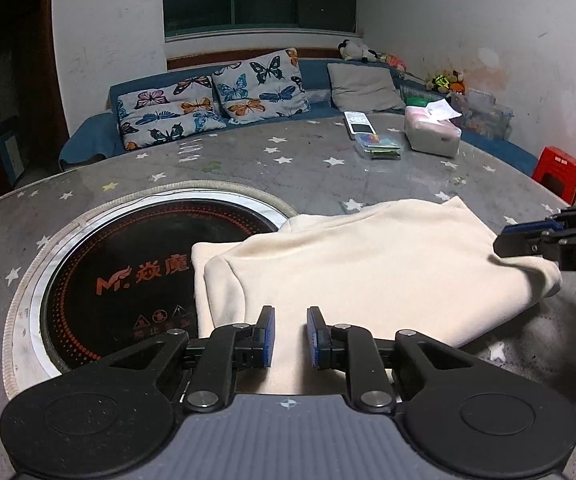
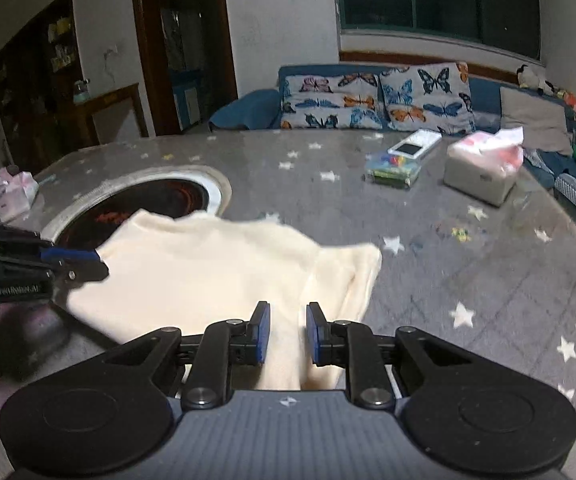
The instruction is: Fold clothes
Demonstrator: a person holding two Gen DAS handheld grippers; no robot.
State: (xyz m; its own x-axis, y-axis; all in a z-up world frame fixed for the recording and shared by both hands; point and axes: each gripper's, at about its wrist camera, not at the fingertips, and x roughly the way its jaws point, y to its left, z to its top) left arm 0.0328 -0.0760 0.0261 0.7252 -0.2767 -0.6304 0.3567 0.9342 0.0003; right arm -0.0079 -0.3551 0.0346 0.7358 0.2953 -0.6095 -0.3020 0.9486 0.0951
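Two tools at work on one cream-coloured, soft fleece garment (image 1: pixel 368 272), which lies partly folded on the grey star-patterned round surface (image 1: pixel 288 160), its far-left edge overlapping the black round induction hob (image 1: pixel 128 264) set into that surface.

Left tool (image 1: pixel 290 336): jaws narrowly parted, cream cloth running up between the blue pads at the near edge of the garment. It looks pinched, though the pads do not visibly press flat on it, so the grip is a judgement.

Right tool (image 2: pixel 287 334): same narrow opening, same picture, a ridge of cloth rising between the pads at the near edge, toward the garment's right side. Probably gripped.

Each tool shows at the edge of the other's view, one at each end of the near hem.

Handling, judged: light, limp, thick pile; it will drape and sag between the two hold points, not keep a crease by itself. Not slippery on the pads; may drag on the surface cover. Not fragile.

Where to hold: near hem corners, both layers together, so the fold carries over evenly.

Also on the surface, far right and well apart: white tissue box (image 1: pixel 434 136), clear plastic box of coloured bits (image 1: pixel 378 146), white remote (image 1: pixel 359 123).
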